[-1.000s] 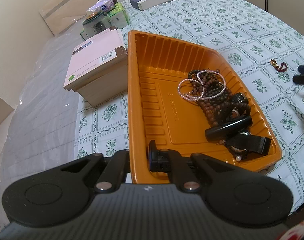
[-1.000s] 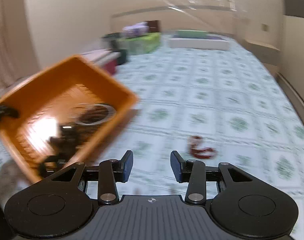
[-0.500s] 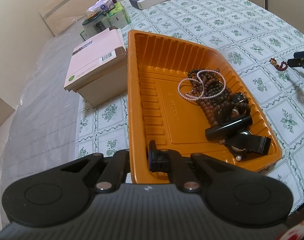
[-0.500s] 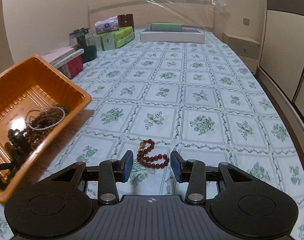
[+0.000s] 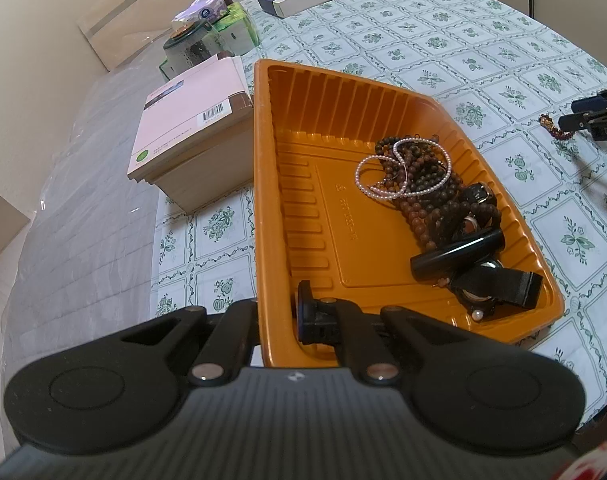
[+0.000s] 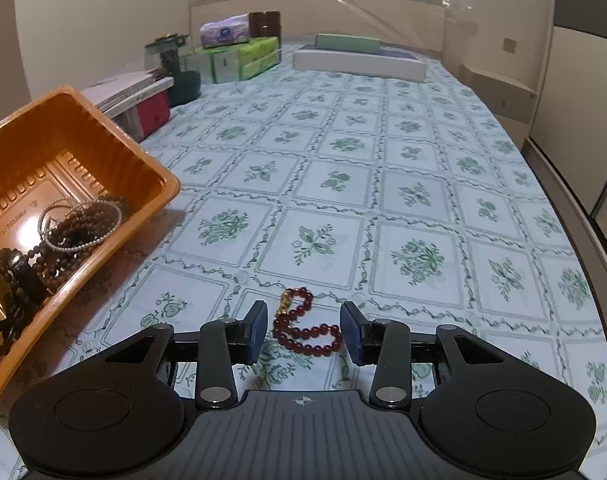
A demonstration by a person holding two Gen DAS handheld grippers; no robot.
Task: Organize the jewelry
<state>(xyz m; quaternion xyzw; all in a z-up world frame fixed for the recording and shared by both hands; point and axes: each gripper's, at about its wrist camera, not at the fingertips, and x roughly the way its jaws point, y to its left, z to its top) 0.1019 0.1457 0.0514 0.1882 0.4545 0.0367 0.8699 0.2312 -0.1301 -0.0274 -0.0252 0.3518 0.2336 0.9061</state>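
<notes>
The left tongs (image 5: 277, 314) pinch the near wall of the orange tray (image 5: 263, 200), one finger outside, one inside. The right tongs (image 6: 303, 332) are spread wide, low over the bed (image 6: 423, 200), with the red bracelet (image 6: 303, 326) lying between the fingers; whether either pad touches it I cannot tell. Brown beads (image 5: 423, 184), a pearl strand (image 5: 399, 168) and dark pieces sit in the tray's right side.
</notes>
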